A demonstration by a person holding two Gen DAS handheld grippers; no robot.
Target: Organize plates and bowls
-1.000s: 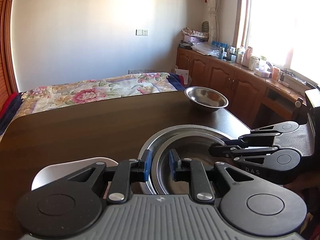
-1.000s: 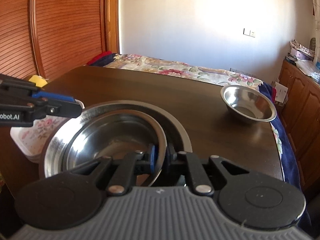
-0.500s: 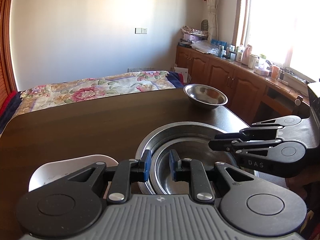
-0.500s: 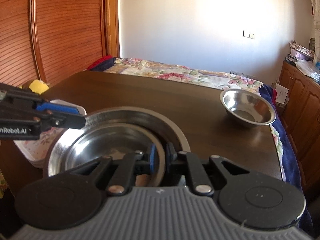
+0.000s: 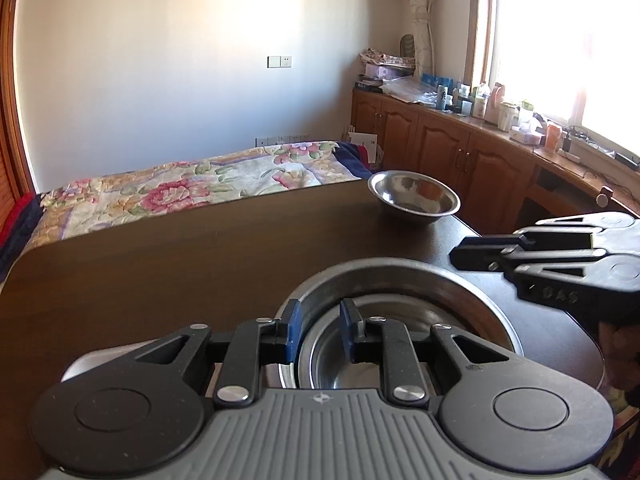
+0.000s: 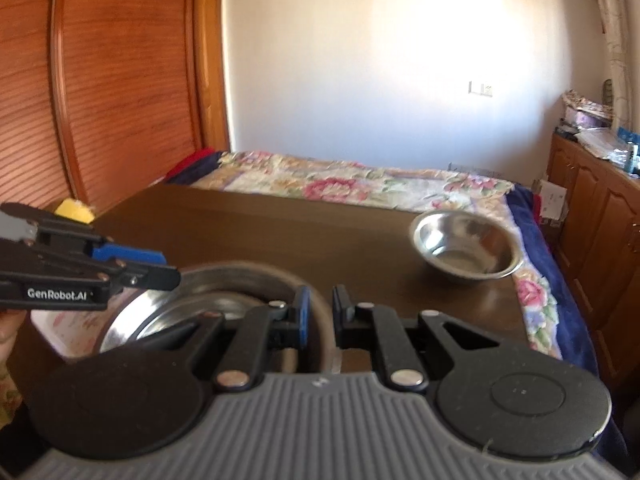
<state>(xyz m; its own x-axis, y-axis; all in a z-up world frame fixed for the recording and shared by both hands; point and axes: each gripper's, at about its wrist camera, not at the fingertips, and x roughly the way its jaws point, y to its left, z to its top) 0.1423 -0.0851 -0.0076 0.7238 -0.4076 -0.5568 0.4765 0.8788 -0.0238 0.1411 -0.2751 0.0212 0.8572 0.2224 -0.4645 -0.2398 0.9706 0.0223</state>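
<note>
Left wrist view low over the table's near edge, facing bed and window cabinets, right wrist view close beside it, facing bed and wardrobe, both sharing the nested bowls up close, far bowl, bed.

Bare table lies between nested bowls and far bowl (well apart).

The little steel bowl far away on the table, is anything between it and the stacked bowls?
Nothing visible. Only bare dark table lies between the small steel bowl and the stacked steel bowls.
</note>
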